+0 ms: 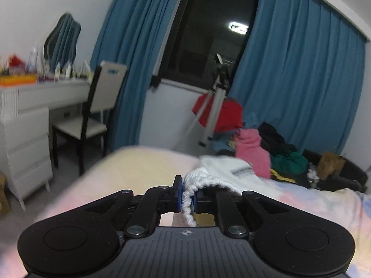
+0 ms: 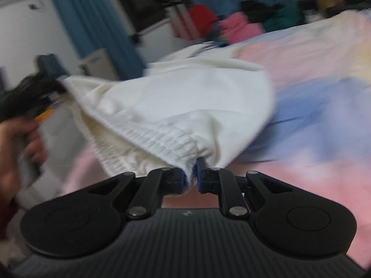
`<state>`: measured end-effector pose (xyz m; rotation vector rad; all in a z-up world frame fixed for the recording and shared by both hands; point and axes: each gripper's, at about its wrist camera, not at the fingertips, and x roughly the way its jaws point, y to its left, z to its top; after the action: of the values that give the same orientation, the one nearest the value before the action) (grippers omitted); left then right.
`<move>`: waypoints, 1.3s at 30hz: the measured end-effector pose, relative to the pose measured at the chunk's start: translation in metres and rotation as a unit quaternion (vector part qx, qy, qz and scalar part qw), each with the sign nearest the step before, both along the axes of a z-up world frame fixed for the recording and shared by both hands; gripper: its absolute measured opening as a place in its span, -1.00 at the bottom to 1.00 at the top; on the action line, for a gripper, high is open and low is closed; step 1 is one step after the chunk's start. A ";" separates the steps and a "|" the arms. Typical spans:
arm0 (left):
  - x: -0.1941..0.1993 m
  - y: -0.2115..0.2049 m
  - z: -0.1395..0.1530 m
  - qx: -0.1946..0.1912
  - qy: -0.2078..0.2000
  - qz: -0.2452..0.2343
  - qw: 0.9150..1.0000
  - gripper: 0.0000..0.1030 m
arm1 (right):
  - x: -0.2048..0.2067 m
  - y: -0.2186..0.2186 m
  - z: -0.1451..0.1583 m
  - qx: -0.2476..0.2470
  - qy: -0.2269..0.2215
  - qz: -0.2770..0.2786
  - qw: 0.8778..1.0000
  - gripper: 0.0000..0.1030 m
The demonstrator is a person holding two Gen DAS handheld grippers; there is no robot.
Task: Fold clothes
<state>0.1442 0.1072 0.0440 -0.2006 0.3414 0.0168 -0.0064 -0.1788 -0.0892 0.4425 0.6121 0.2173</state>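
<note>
One white garment (image 2: 176,97), two grippers (image 1: 186,193) (image 2: 190,173), one chair (image 1: 92,106), one tripod (image 1: 214,102), two blue curtains (image 1: 301,74), one bed (image 2: 313,92).

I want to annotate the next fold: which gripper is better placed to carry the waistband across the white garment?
Probably the left gripper. It pinches the waistband corner raised off the bed, free to swing over. The right gripper pinches the other corner low, near the bed, suiting an anchor.

No text, label, brand or number can be read anywhere in either view.
</note>
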 end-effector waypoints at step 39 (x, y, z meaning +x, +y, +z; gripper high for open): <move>0.047 0.165 -0.002 0.072 0.132 0.104 0.983 0.74 | 0.076 0.200 0.088 -0.032 -0.120 0.202 0.971 0.67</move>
<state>0.1913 0.2724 0.0417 -0.0901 0.5806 0.2756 0.0693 0.0207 -0.0015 0.2202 0.4641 0.6299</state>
